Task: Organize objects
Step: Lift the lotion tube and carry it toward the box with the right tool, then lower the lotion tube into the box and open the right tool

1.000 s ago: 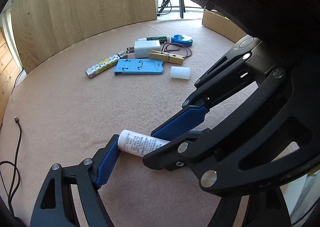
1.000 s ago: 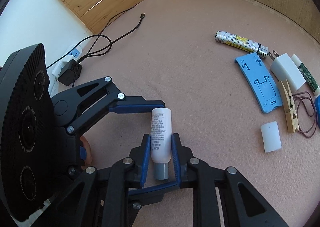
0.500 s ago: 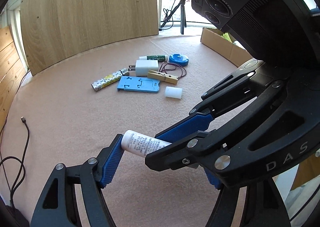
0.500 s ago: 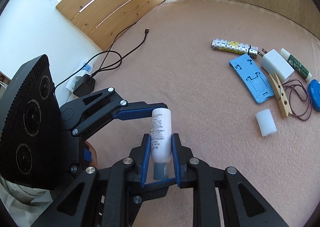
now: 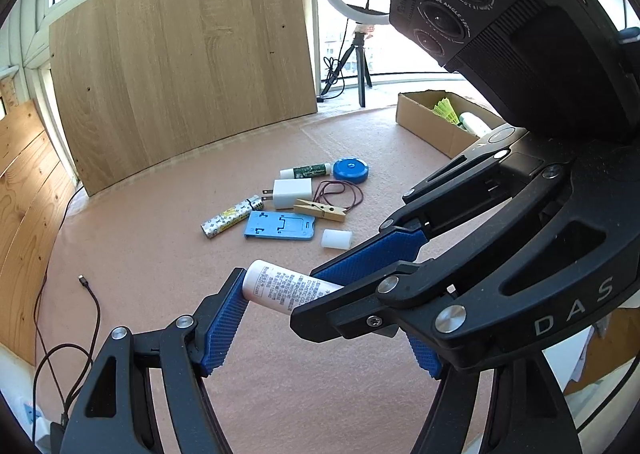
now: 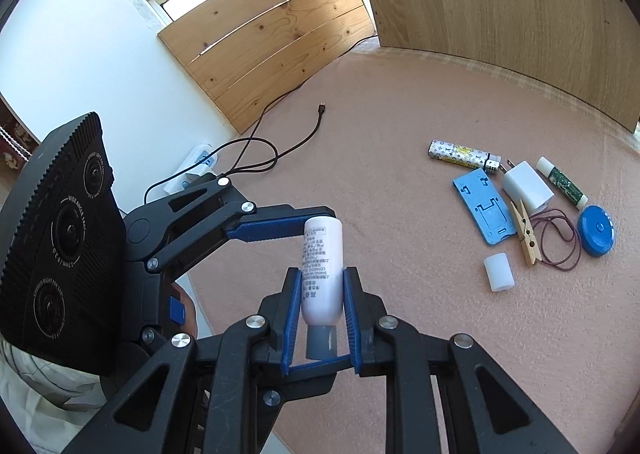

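The right tool (image 6: 322, 304) clamps a white tube (image 6: 323, 270) across its lower body, blue pads pressing both sides, the grey cap (image 6: 319, 342) toward the camera. The left tool (image 6: 296, 228) reaches in from the left; one blue finger (image 6: 276, 229) touches the tube's far end. Beyond, on the pink floor (image 6: 400, 125), lie a patterned lighter (image 6: 464, 153), a blue plastic stand (image 6: 482, 211), a white charger (image 6: 527, 189), a wooden clothespin (image 6: 526, 232), a rubber band (image 6: 560, 242), a blue round lid (image 6: 596, 230), a green-labelled stick (image 6: 562, 182) and a small white cylinder (image 6: 498, 272). A black cable (image 6: 280, 137) runs to a power strip (image 6: 196, 165) by the white wall.
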Demonstrator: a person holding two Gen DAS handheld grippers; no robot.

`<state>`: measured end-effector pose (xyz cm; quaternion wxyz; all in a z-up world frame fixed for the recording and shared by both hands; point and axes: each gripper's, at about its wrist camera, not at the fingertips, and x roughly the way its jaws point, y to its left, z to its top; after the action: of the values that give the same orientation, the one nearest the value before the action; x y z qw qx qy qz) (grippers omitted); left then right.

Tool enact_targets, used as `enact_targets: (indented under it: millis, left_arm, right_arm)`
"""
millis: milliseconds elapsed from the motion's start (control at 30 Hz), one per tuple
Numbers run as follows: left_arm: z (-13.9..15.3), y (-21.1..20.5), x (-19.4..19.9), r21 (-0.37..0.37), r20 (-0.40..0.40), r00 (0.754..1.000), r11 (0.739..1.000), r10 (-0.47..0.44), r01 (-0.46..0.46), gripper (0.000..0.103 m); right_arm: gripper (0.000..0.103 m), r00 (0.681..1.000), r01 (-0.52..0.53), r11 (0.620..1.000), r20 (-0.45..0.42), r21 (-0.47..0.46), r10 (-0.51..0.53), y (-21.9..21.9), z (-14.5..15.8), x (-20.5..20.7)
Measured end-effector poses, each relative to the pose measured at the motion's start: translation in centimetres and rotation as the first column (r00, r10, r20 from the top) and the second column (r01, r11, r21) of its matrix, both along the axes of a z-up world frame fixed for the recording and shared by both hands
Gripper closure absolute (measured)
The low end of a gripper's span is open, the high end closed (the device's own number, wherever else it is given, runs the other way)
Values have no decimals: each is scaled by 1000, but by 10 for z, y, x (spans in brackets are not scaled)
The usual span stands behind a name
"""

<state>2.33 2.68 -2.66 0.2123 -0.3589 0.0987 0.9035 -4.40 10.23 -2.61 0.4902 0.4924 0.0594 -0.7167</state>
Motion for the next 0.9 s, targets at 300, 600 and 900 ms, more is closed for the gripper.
enact_targets:
  millis: [300, 600, 900]
  left_arm:
    - [9, 45, -18, -16, -11, 998, 998, -55, 55, 27]
    - [17, 138, -52, -42, -17, 984, 983, -180, 179, 27]
    - [20, 280, -85, -49, -13, 944, 943, -330, 329, 27]
  right_arm:
    - [84, 998, 51, 998, -23, -25, -52, 41, 9, -13]
    - [84, 984, 170, 984, -40, -48, -172, 131, 17, -43]
    - [84, 941, 332, 942, -56, -56, -335, 257, 20, -76]
